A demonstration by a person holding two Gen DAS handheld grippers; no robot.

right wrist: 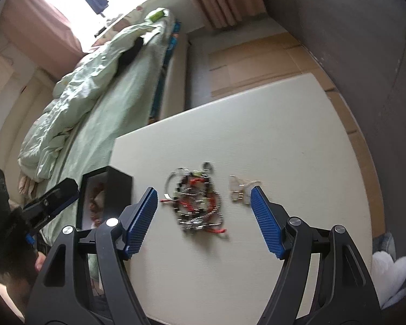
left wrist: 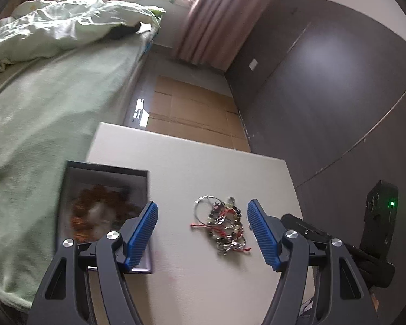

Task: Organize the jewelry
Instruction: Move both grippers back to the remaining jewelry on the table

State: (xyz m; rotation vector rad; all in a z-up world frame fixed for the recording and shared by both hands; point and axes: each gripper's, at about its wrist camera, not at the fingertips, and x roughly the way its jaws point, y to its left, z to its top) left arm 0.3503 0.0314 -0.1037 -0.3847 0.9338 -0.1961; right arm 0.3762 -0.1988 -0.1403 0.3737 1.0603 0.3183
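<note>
A tangled pile of jewelry (left wrist: 224,223), with silver bangles, chains and red cords, lies on a small white table (left wrist: 192,162). My left gripper (left wrist: 202,228) hovers above it, open, with nothing between its blue pads. A dark open box (left wrist: 105,208) at the table's left edge holds an orange-brown beaded piece. In the right wrist view the same jewelry pile (right wrist: 197,203) lies ahead of my open right gripper (right wrist: 204,218), which is empty. A small pale piece (right wrist: 239,189) lies apart to the pile's right. The box (right wrist: 105,197) stands at the left.
A bed with green bedding (left wrist: 48,86) runs along the table's left side. Cardboard sheets (left wrist: 192,111) cover the floor beyond the table. A dark wardrobe wall (left wrist: 338,94) stands to the right. The other gripper's body (left wrist: 376,230) shows at the right edge.
</note>
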